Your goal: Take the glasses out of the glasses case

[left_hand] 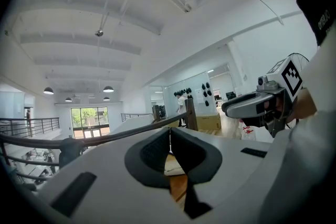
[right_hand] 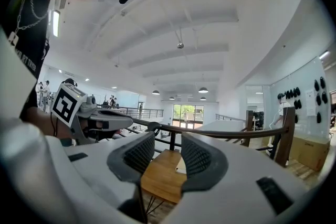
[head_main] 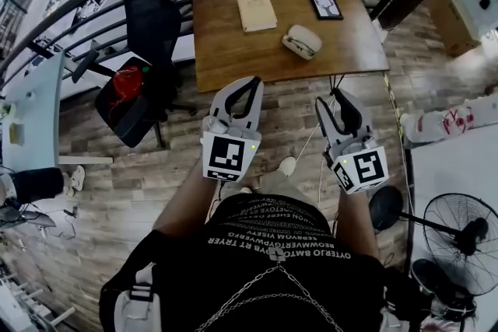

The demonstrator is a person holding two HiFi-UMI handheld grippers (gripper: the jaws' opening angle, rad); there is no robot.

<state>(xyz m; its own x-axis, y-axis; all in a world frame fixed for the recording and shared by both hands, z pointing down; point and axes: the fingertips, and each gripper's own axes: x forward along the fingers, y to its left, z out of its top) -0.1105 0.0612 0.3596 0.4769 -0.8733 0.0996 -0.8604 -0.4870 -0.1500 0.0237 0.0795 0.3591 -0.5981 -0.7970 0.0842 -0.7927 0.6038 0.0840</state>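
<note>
Stage: you are standing back from the brown wooden table (head_main: 233,58), both tools short of its front edge. The task is looking unstarted.
Task object: the off-white oval glasses case (head_main: 302,40) is lying shut near the front edge, toward the right front corner. The glasses are not showing and are presumably inside.
Left tongs: you are carrying the left gripper (head_main: 253,83) (left_hand: 169,136) low, jaws pressed together on nothing.
Right tongs: the right gripper (head_main: 333,101) (right_hand: 167,147) is hanging alongside, jaws slightly apart, with only table showing between them. It is sitting on the case's side, so it is probably the one to reach first.
Clutter: a beige rectangular notebook (head_main: 257,11) and a black-framed picture (head_main: 325,5) are lying toward the back edge, apart from the case.
Next: likely one tool pinning the base while the other is lifting the lid.
</note>
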